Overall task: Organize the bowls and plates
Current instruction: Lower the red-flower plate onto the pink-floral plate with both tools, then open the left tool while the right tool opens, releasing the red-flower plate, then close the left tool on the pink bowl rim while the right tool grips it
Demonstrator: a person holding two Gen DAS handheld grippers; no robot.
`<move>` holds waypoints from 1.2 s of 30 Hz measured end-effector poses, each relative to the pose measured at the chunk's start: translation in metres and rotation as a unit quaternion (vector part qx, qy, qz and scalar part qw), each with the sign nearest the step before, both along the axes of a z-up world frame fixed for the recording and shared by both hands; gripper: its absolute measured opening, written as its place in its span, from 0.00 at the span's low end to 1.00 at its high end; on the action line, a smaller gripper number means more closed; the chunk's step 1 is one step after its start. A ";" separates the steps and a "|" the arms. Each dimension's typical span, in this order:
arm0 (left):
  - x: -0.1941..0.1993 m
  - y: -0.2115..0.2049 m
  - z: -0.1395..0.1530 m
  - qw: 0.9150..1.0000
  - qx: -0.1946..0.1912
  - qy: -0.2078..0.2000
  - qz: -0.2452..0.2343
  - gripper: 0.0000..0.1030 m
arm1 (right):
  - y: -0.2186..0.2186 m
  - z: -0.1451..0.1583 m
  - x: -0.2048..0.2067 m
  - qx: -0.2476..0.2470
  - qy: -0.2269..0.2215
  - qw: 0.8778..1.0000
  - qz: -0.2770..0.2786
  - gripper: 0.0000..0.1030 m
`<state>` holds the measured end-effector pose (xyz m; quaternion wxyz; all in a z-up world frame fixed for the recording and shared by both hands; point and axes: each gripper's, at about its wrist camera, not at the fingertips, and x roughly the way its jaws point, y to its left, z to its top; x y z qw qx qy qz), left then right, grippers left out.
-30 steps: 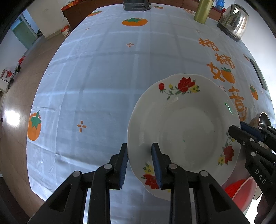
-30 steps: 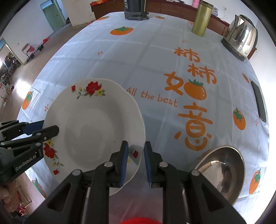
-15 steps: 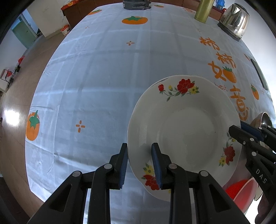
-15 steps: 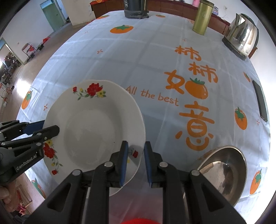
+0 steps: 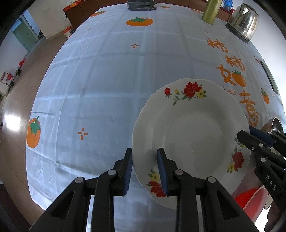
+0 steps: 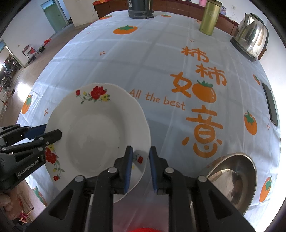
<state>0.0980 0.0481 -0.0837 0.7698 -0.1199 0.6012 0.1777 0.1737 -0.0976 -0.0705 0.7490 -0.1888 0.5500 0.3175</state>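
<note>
A white plate with red flowers (image 5: 193,135) is held above the table by both grippers. My left gripper (image 5: 144,167) is shut on its left rim, one pad under and one pad inside. My right gripper (image 6: 140,166) is shut on its right rim; the plate also shows in the right wrist view (image 6: 96,135). A steel bowl (image 6: 234,180) sits on the table at the right. A red bowl (image 5: 250,199) lies below the plate's right edge, partly hidden.
The table wears a pale blue cloth with orange persimmons (image 6: 160,75). At the far edge stand a gold canister (image 6: 209,17), a steel kettle (image 6: 252,33) and a dark appliance (image 6: 141,9). A black phone (image 6: 270,105) lies at the right edge.
The plate, held by both grippers, has risen slightly and drifted a little farther over the table. Both grips are unchanged.
</note>
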 end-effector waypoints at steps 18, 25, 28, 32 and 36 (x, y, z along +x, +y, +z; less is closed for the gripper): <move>-0.016 0.004 0.028 1.000 0.011 -0.026 0.010 0.36 | -0.018 0.027 -0.010 0.025 -0.023 0.999 0.001 0.50; -0.035 -0.021 0.049 0.999 -0.008 -0.044 -0.021 0.36 | -0.072 0.053 -0.029 0.035 -0.029 0.999 -0.028 0.50; -0.042 -0.045 0.049 0.998 -0.024 -0.040 -0.053 0.36 | -0.104 0.057 -0.040 0.027 -0.030 0.998 -0.051 0.50; -0.045 -0.078 0.042 0.993 -0.051 -0.027 -0.100 0.36 | -0.141 0.054 -0.058 0.015 -0.022 0.997 -0.074 0.43; -0.046 -0.115 0.038 0.985 -0.069 -0.019 -0.156 0.36 | -0.165 0.044 -0.079 0.003 -0.006 0.997 -0.080 0.30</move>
